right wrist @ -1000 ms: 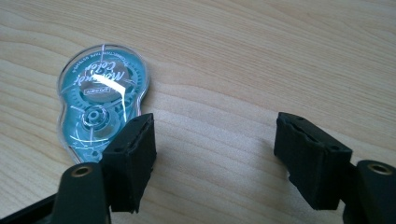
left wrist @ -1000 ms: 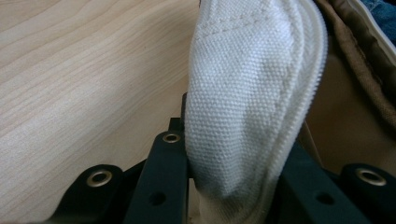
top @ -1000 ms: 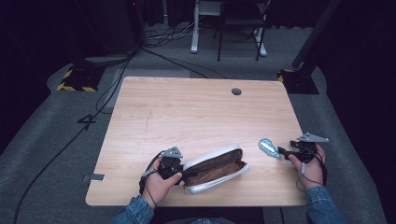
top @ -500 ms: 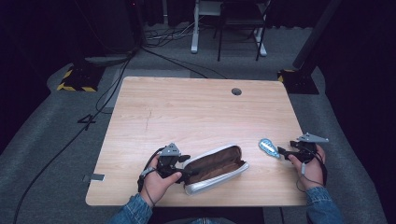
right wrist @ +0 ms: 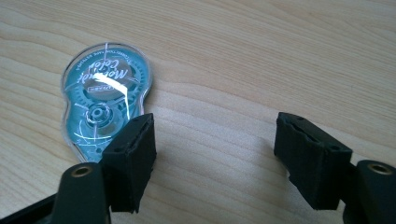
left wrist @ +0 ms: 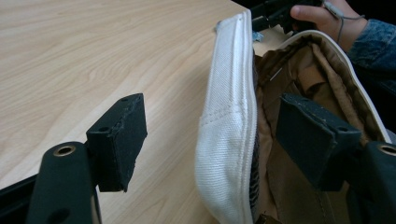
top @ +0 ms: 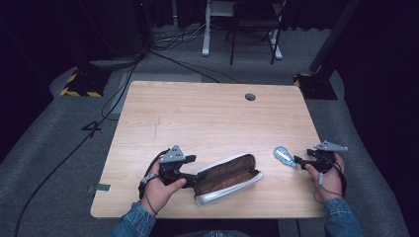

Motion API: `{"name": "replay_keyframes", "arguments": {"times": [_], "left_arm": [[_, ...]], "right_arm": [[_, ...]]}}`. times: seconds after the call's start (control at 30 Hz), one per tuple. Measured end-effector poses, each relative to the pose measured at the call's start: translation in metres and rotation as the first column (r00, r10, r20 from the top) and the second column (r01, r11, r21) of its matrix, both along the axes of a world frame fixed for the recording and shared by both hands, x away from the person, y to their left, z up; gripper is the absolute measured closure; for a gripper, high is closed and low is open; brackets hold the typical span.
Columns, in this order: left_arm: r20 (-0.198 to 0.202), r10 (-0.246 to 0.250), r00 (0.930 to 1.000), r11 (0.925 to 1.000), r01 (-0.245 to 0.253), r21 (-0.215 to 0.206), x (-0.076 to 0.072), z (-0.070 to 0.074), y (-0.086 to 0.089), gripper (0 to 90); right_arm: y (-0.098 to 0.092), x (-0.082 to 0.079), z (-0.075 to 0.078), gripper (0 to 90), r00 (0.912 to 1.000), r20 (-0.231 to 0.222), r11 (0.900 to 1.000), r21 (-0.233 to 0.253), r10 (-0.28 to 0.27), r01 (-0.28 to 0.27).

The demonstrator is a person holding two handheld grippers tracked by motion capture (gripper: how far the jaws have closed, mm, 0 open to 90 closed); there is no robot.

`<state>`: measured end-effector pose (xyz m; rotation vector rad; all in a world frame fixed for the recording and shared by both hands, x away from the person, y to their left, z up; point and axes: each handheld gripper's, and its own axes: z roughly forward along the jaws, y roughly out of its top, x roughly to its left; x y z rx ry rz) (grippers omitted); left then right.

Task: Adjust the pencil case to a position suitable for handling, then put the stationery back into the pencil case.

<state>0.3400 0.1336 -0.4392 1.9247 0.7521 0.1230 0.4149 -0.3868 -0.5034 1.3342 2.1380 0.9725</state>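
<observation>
A white zip pouch (top: 232, 186) with a brown lining lies open near the table's front edge. My left gripper (top: 196, 174) is at its left end. In the left gripper view the left gripper (left wrist: 219, 140) is open and straddles the pouch's white wall (left wrist: 229, 140), one jaw outside it and the other over the brown lining (left wrist: 285, 154). A teal clear-cased tape dispenser (top: 284, 155) lies flat to the right of the pouch. My right gripper (top: 298, 160) is open just right of it. Seen from the right gripper (right wrist: 217, 154), the dispenser (right wrist: 105, 100) lies beside the left jaw, not between the jaws.
The wooden table (top: 207, 118) has a round cable hole (top: 250, 97) at the back. Chair and desk legs (top: 242, 34) and cables stand on the grey floor behind it. A yellow-black block (top: 79, 84) sits at the back left.
The left gripper has shifted slightly away from the front edge at the pouch's left end, and the pouch has narrowed and tilted a little. The right gripper and dispenser have stayed put.
</observation>
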Motion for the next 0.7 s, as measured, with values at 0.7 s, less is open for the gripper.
{"name": "replay_keyframes", "arguments": {"times": [0.7], "left_arm": [[0.037, 0.184, 0.9823, 0.9763, -0.187, 0.110, 0.016, -0.006, 0.070, 22.7]], "right_arm": [[0.001, -0.003, 0.009, 33.9, 1.0000, 0.002, 1.000, 0.020, -0.006, 0.006]]}}
